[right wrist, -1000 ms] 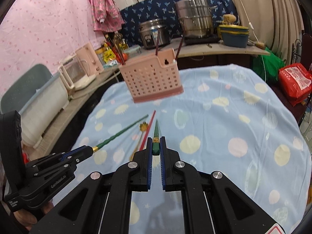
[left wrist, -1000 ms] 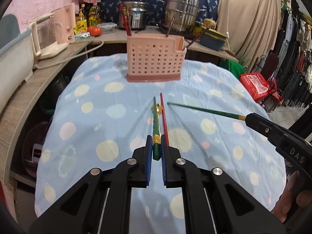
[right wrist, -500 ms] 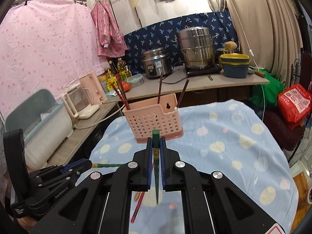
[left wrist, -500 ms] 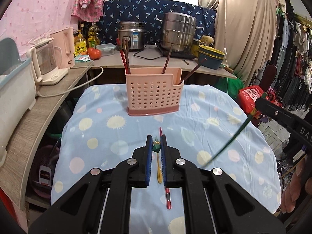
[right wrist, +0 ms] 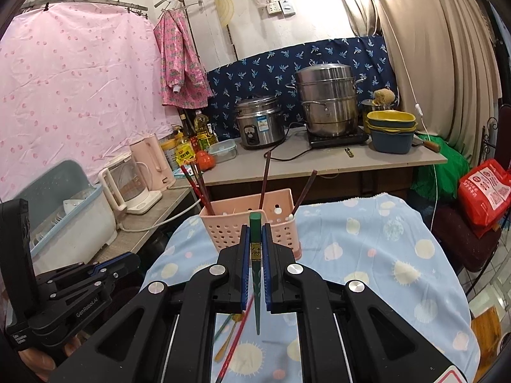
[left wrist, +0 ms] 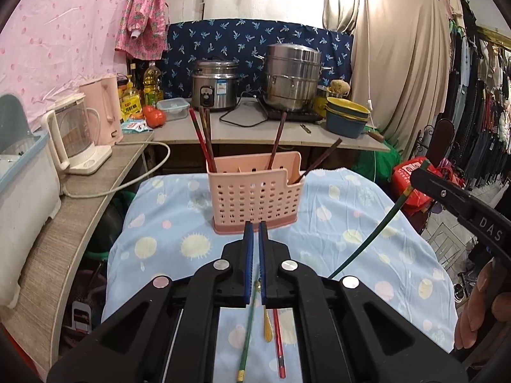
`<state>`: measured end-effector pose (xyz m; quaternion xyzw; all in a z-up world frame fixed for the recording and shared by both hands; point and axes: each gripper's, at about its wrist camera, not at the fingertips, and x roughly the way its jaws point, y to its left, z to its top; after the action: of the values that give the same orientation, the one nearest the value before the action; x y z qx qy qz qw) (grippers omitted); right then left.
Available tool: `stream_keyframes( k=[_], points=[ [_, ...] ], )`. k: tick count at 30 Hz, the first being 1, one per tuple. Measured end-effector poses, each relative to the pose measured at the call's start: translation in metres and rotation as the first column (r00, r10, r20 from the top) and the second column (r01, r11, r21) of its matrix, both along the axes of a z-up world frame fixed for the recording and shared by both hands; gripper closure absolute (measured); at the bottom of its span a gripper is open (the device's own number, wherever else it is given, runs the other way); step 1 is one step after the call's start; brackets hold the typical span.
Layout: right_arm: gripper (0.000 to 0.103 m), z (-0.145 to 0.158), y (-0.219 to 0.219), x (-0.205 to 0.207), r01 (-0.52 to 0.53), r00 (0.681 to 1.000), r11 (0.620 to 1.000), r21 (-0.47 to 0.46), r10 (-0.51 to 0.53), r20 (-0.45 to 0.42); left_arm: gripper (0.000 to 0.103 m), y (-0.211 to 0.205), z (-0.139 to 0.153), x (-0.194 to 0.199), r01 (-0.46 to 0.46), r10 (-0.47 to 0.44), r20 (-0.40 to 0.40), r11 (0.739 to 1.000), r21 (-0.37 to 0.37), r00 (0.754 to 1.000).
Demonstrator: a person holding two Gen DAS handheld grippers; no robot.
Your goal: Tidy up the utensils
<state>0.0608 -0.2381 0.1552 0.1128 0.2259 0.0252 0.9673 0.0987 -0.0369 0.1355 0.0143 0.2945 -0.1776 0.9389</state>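
A pink perforated utensil basket stands at the far end of the blue spotted tablecloth, with several dark and red chopsticks standing in it. My right gripper is shut on a green chopstick with its tip hanging down; the chopstick also shows in the left wrist view. My left gripper is nearly shut with nothing between its pads, raised above the table. Below it lie a green chopstick, a small gold spoon and a red chopstick.
A counter behind the table holds a rice cooker, a steel steamer pot, stacked bowls and bottles. A kettle and dish rack stand on the left shelf. A red bag sits to the right.
My left gripper has let go of its green chopstick, which now lies on the cloth, and has risen. My right gripper has lifted its green chopstick higher and turned it upright.
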Motion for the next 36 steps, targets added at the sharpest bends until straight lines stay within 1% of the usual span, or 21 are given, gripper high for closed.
stream_keyframes(
  k=[3,5,8,11,12,14,15,16,17,21,23,27,30,32,34,36],
  points=[
    [0.096,0.001,-0.001,0.004,0.002,1.0,1.0,0.005,-0.002,0.004,0.101,0.005,0.005,0.008,-0.015,0.015,0.004,1.0,-0.013,1.0],
    [0.096,-0.002,-0.001,0.002,0.004,1.0,1.0,0.008,-0.004,0.002,0.101,0.01,0.002,0.01,-0.026,0.026,-0.004,0.999,-0.019,1.0],
    [0.096,-0.011,-0.002,-0.002,0.007,1.0,1.0,0.023,-0.007,-0.017,0.1,0.019,-0.015,0.009,-0.029,0.027,-0.054,0.999,-0.022,0.998],
    [0.096,-0.022,-0.003,-0.008,0.012,0.999,0.999,0.043,-0.01,-0.044,0.1,0.031,-0.046,0.003,-0.039,0.035,-0.135,0.999,-0.027,0.99],
    [0.096,-0.024,-0.004,-0.011,0.014,0.999,0.999,0.049,-0.012,-0.05,0.098,0.035,-0.06,0.0,-0.042,0.037,-0.167,0.999,-0.023,0.985],
    [0.096,-0.025,-0.004,-0.016,0.018,0.998,0.998,0.056,-0.015,-0.053,0.087,0.042,-0.083,-0.006,-0.051,0.047,-0.219,0.999,-0.014,0.975],
    [0.096,-0.024,-0.004,-0.019,0.021,0.998,0.998,0.059,-0.018,-0.052,0.079,0.046,-0.097,-0.01,-0.054,0.051,-0.25,0.998,-0.008,0.967],
    [0.096,-0.023,-0.005,-0.022,0.023,0.999,0.998,0.062,-0.02,-0.05,0.074,0.048,-0.107,-0.014,-0.061,0.058,-0.269,0.998,0.0,0.961],
    [0.096,-0.022,-0.005,-0.024,0.024,0.999,0.998,0.063,-0.021,-0.049,0.073,0.05,-0.118,-0.018,-0.065,0.064,-0.29,0.998,0.007,0.955],
    [0.096,-0.021,-0.005,-0.033,0.031,0.999,0.997,0.068,-0.028,-0.044,0.073,0.053,-0.16,-0.031,-0.057,0.067,-0.378,0.998,0.037,0.923],
    [0.096,-0.02,-0.004,-0.036,0.033,0.999,0.997,0.07,-0.03,-0.044,0.073,0.052,-0.173,-0.035,-0.049,0.063,-0.403,0.998,0.045,0.913],
    [0.096,-0.021,-0.003,-0.039,0.031,0.999,0.997,0.068,-0.027,-0.046,0.074,0.045,-0.189,-0.042,-0.027,0.052,-0.424,0.997,0.065,0.904],
    [0.096,-0.023,-0.002,-0.042,0.027,0.998,0.997,0.071,-0.024,-0.051,0.074,0.044,-0.196,-0.04,-0.026,0.051,-0.44,0.998,0.062,0.896],
    [0.096,-0.025,0.0,-0.044,0.025,0.998,0.997,0.071,-0.021,-0.053,0.078,0.045,-0.199,-0.038,-0.03,0.055,-0.442,0.998,0.063,0.896],
    [0.096,-0.026,0.001,-0.045,0.022,0.998,0.997,0.071,-0.018,-0.056,0.088,0.046,-0.199,-0.038,-0.028,0.051,-0.44,0.998,0.059,0.896],
    [0.096,-0.027,0.001,-0.045,0.02,0.998,0.997,0.072,-0.016,-0.06,0.094,0.048,-0.199,-0.038,-0.033,0.052,-0.443,0.998,0.05,0.895]
  ],
)
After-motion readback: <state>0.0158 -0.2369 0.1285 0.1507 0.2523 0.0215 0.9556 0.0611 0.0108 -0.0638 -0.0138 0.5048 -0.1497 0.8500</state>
